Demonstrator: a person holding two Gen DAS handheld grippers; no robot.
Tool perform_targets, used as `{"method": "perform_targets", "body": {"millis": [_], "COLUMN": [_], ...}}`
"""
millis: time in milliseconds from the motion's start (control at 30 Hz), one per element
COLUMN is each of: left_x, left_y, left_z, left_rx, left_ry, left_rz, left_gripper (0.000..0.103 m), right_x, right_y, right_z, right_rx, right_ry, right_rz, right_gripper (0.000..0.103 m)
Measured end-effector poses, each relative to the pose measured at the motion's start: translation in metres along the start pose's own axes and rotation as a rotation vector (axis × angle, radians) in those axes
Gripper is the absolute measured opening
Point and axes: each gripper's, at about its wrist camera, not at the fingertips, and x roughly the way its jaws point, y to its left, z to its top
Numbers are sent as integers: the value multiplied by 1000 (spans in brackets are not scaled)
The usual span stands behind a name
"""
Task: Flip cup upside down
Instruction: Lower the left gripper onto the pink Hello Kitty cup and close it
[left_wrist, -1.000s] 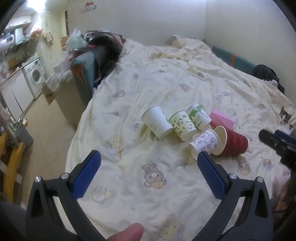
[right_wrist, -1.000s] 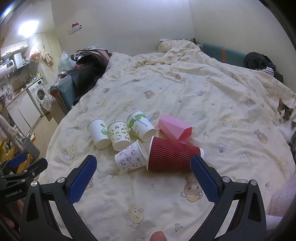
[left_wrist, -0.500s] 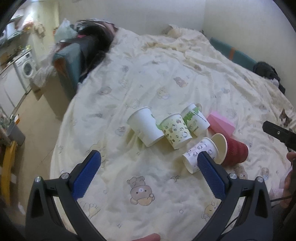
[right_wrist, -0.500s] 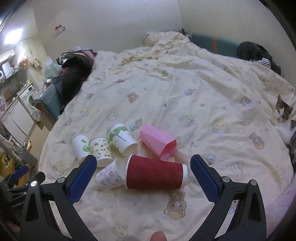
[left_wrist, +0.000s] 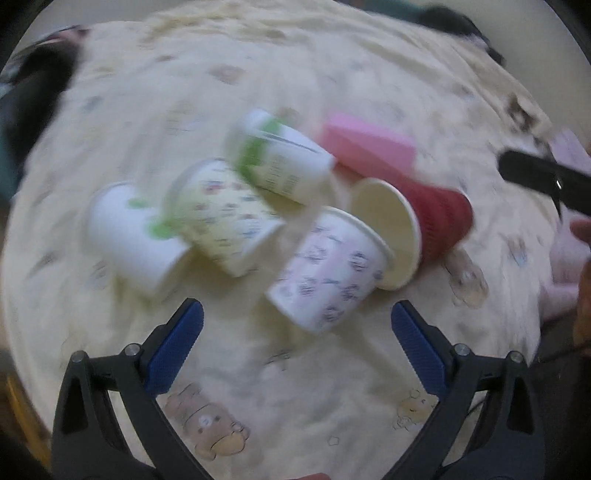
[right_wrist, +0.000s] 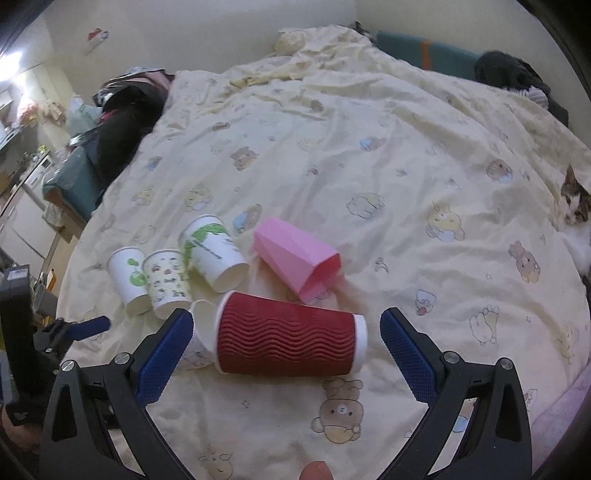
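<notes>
Domestic bedroom in a small home: a wide bed under a pale yellow cartoon-bear duvet (right_wrist: 369, 155), a tabby-and-white cat (right_wrist: 574, 206) lying at its right edge, dark clothing heaped (right_wrist: 125, 118) at its far left corner, and white kitchen cabinets (right_wrist: 22, 206) beyond the left side.

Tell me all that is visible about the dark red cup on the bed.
The dark red cup lies on its side on the yellow blanket. Its sleeve looks like wavy ribbed paper, with white rims at both ends. The cream-coloured inside shows in the left wrist view. A small patterned cup touches its mouth; the pink cup lies just behind.
</notes>
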Motion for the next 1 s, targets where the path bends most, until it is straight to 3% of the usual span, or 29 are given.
{"method": "perform_targets", "body": {"millis": [300,533,900,933,1000], "left_x": [26,31,45,47,53], "left_y": [-25,-29,-33,-33,-31], "left_z": [19,20,24,24,22], "left_rx": [185,215,289,290,292], "left_ry": [80,75,76,81,108], "left_rz": [59,54,54,53,50], "left_gripper": [98,93,93,92,72], "right_x": [6,18,22,22,22], "right_y": [-6,-6,-14,-15,-17], "right_z": [3,1,0,0,0], "right_rx": [7,2,51,54,69], "right_ry": [21,44,67,69,69], "right_rz": [-19,-69,-60,-62,-57], "right_gripper": [103,103,103,103,103]}}
